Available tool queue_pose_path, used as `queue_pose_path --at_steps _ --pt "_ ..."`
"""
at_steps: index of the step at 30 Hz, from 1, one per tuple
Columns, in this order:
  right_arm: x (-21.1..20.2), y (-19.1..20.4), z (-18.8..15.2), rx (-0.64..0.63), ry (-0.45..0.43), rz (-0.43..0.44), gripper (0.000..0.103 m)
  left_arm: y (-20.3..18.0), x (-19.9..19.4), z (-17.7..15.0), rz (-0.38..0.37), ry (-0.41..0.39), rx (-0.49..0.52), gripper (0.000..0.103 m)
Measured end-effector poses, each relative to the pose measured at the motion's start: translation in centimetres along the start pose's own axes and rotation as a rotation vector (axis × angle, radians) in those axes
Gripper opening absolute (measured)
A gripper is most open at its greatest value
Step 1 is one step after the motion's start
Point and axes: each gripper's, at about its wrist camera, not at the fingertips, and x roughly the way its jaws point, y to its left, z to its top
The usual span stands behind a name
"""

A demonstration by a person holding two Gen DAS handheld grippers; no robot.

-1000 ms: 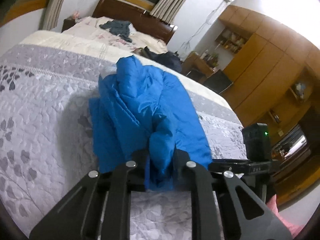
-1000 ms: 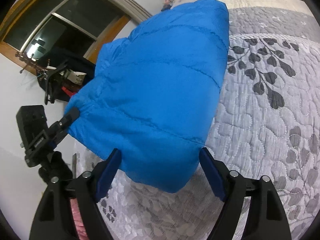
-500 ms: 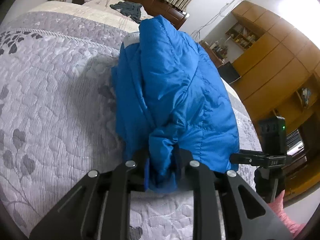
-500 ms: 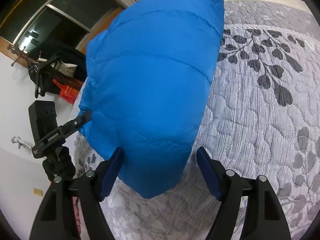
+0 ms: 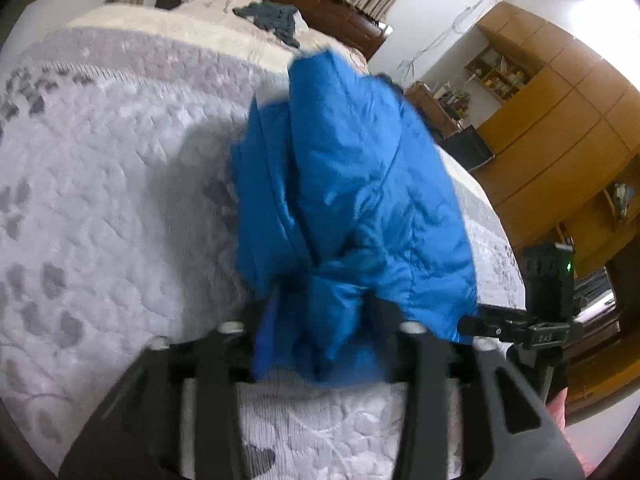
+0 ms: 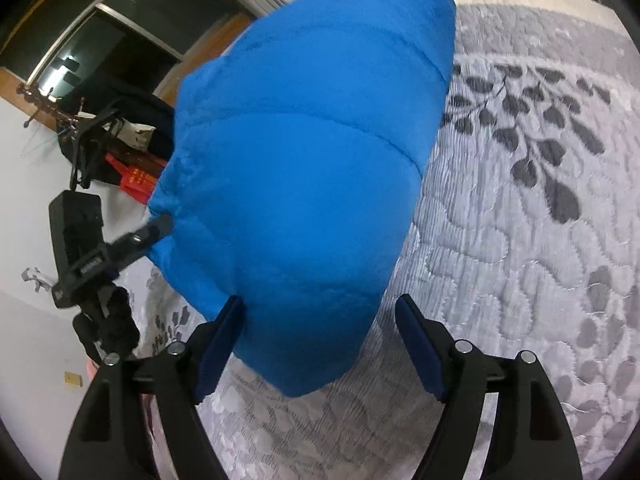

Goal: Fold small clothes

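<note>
Left hand-held gripper (image 5: 320, 316): jaws closed on a bunched fold of the blue puffer jacket (image 5: 352, 184), which rises ahead of the fingers and drapes to both sides above the bed's grey leaf-patterned quilt (image 5: 112, 184). To the left of this gripper the quilt lies bare out to the cream border; ahead, past the jacket, is a dark garment (image 5: 272, 20) near the wooden headboard (image 5: 320, 0). To the right the bed edge drops off toward wooden cabinets (image 5: 560, 128).

Right hand-held gripper (image 6: 320, 324): jaws spread wide, blue pads either side of the jacket's lower rounded edge (image 6: 304, 184); the left pad touches or nearly touches the fabric, the right pad stands apart from it. To its right, bare quilt (image 6: 520, 240). To its left, the other gripper's finger (image 6: 148, 234) meets the jacket's corner, with a window (image 6: 100, 52) beyond.
</note>
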Motion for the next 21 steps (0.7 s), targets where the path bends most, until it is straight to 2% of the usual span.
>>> queue_pose_path --at_steps 5,8,11,14,16,18,21 --pt "-1.7 0.0 0.7 0.004 -0.030 -0.008 0.078 -1.5 -1.7 3.3 -0.006 -0.079 0.023 0.055" --pt "-1.8 -0.3 0.9 0.010 -0.036 -0.007 0.078 -2.1 0.1 6.6 0.050 -0.080 0.022 0.056" --pt "-1.8 -0.9 0.9 0.018 -0.033 0.004 0.078 -1.3 2.1 9.1 0.087 -0.080 -0.025 0.055" --pt "-1.8 -1.8 1.0 0.028 -0.031 0.027 0.078 -0.4 4.3 10.3 0.128 -0.043 -0.055 0.055" --pt "-1.8 -2.1 1.0 0.023 -0.032 0.028 0.078 1.0 5.6 10.2 0.103 0.003 -0.094 0.056" --pt "-1.9 -2.1 1.1 0.018 -0.034 0.028 0.079 2.6 6.4 10.0 0.083 0.032 -0.127 0.064" --pt "-1.7 -2.1 1.3 0.019 -0.033 0.027 0.079 4.3 7.5 9.1 0.049 0.068 -0.172 0.069"
